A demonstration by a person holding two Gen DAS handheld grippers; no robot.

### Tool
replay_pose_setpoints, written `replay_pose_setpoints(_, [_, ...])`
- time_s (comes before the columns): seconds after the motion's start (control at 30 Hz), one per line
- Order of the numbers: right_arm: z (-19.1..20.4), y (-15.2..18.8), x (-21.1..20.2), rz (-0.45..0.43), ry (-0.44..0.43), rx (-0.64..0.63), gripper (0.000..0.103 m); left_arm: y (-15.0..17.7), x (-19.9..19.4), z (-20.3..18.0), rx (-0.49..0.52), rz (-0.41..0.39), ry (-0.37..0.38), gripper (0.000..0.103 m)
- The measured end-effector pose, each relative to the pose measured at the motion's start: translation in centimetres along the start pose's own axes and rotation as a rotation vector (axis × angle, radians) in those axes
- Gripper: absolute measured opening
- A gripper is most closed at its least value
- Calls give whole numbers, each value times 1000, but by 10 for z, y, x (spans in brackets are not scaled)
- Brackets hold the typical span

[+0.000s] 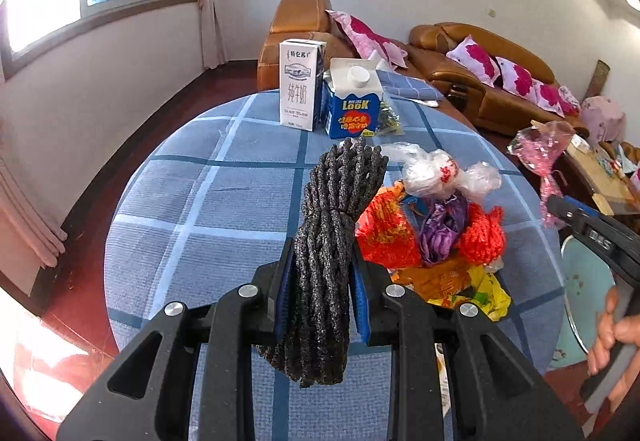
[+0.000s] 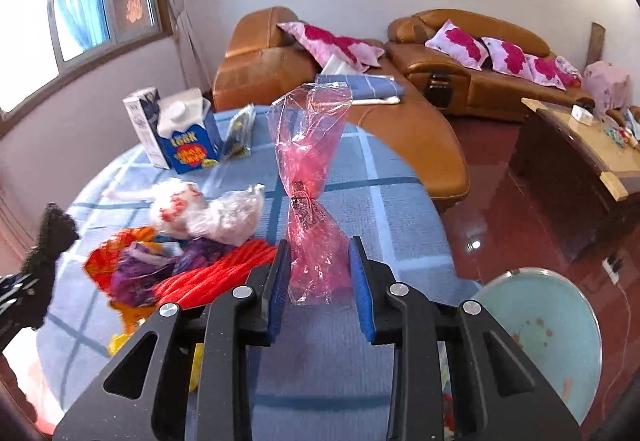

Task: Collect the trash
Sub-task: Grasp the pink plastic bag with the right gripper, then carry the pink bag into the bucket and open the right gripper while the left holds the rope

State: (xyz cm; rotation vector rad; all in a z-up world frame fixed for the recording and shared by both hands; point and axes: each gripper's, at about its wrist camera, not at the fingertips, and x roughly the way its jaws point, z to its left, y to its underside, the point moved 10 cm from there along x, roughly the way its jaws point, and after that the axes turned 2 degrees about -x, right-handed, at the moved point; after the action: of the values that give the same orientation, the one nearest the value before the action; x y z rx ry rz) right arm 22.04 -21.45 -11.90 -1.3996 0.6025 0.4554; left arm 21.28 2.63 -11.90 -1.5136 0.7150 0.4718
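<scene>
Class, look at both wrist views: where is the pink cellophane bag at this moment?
The pink cellophane bag stands upright between the right claw's blue pads, above the table's right edge; the left wrist view shows it far right.

The left gripper [image 1: 322, 273] points forward and downward, its black linkage arms spread toward the camera and its blue-padded jaws drawn nearly together, clamped on a dark rope bundle [image 1: 332, 241] that stands up between them. The right gripper [image 2: 320, 277] also tilts forward and downward; its jaws stand a little wider, and both blue pads press on the lower part of a pink cellophane wrapper [image 2: 310, 201]. In the left wrist view, a person's hand [image 1: 614, 337] wraps its fingers around the right gripper's handle at the right edge.
</scene>
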Motion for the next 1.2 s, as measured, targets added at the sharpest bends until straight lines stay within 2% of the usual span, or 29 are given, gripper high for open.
replay_pose_setpoints(0.27, [-8,25,-48,-37,32,14,30,6,-12,-31,72,-19,-22,25])
replay_pose_setpoints(0.63, [-30,50,-76,-44,60,70,30,13,-37,-72,165,-57,-43,25])
replay_pose_setpoints(1.2, [-79,71,-124,-89,142,156,30,23,-67,-144,291,-104,6,25])
